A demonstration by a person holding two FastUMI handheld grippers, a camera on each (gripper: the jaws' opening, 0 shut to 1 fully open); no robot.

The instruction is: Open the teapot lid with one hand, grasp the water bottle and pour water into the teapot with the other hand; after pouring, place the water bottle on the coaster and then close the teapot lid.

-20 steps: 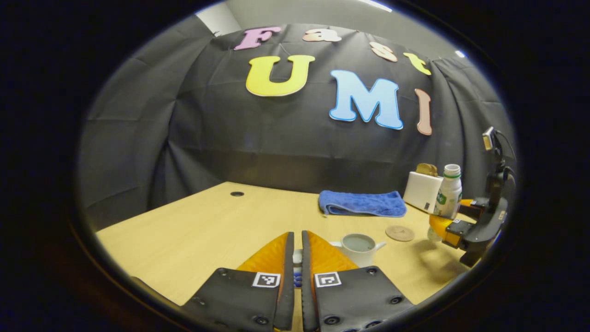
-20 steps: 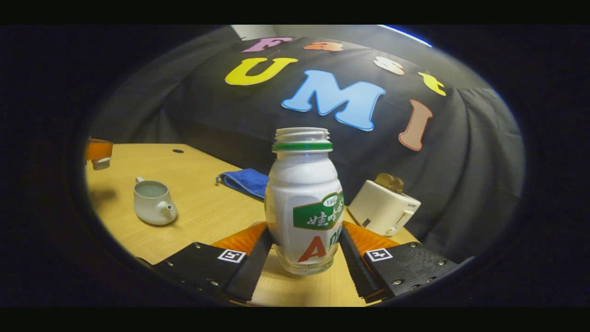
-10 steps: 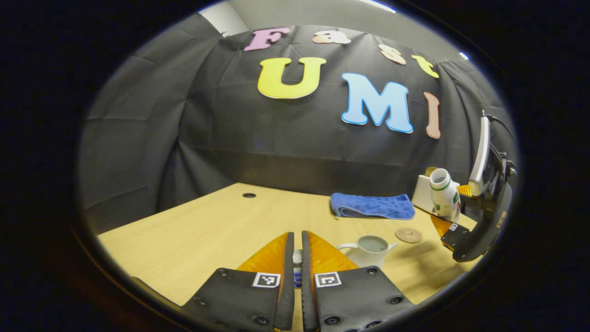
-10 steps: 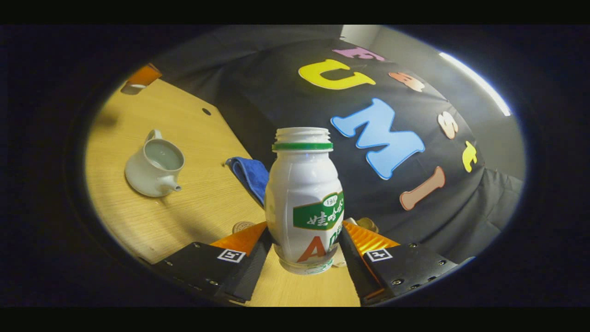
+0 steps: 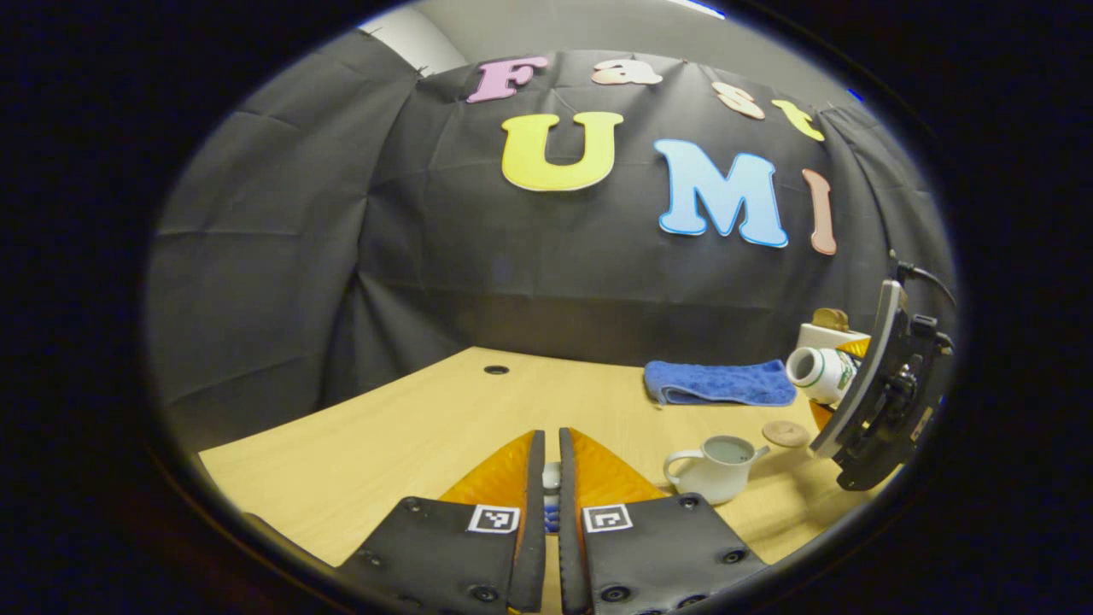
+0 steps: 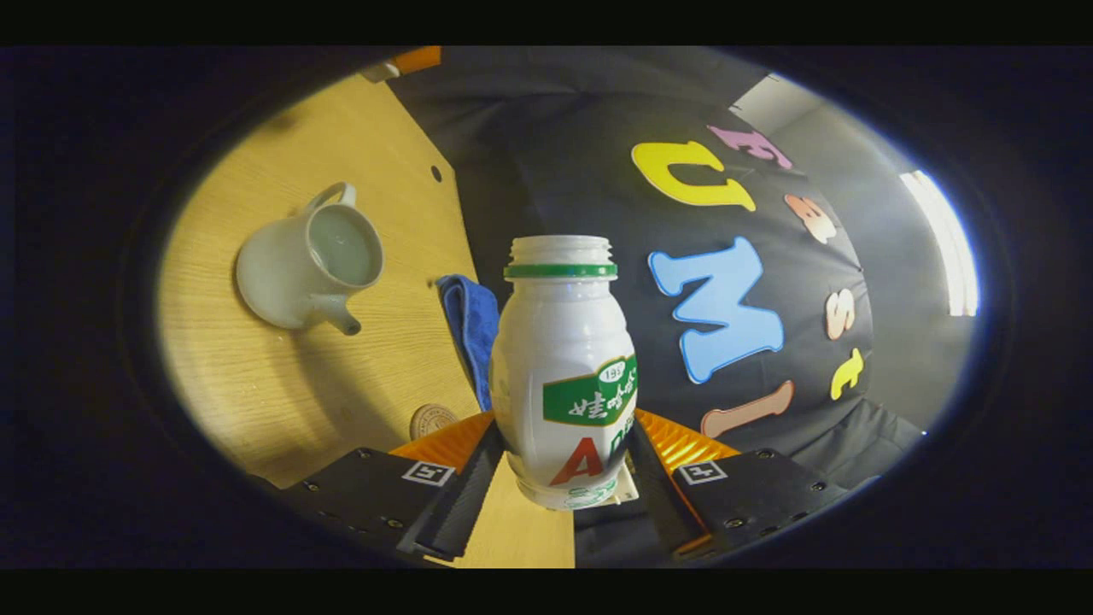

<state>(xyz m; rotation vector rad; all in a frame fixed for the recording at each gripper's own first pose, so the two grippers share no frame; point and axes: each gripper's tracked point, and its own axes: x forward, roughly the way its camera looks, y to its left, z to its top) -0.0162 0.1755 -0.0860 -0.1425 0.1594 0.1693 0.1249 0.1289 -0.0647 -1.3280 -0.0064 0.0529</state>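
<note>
White teapot (image 5: pixel 716 468), lid off, mouth open, upright on the wooden table (image 5: pixel 410 436), spout toward the round coaster (image 5: pixel 786 433) lying flat near it. Small lid (image 5: pixel 552 476) pinched between close-set fingers, held off to the teapot's handle side. White uncapped water bottle (image 6: pixel 564 367) with green neck ring, clamped at its lower body, tipped almost level above the coaster, mouth toward the teapot.

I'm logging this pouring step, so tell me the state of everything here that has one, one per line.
teapot: upright on the table, lid off, mouth open.
teapot lid: pinched in the left gripper, held away from the teapot.
water bottle: uncapped, clamped in the right gripper, tipped toward the teapot.
coaster: flat on the table, bare.
blue towel: folded, lying flat.
</note>
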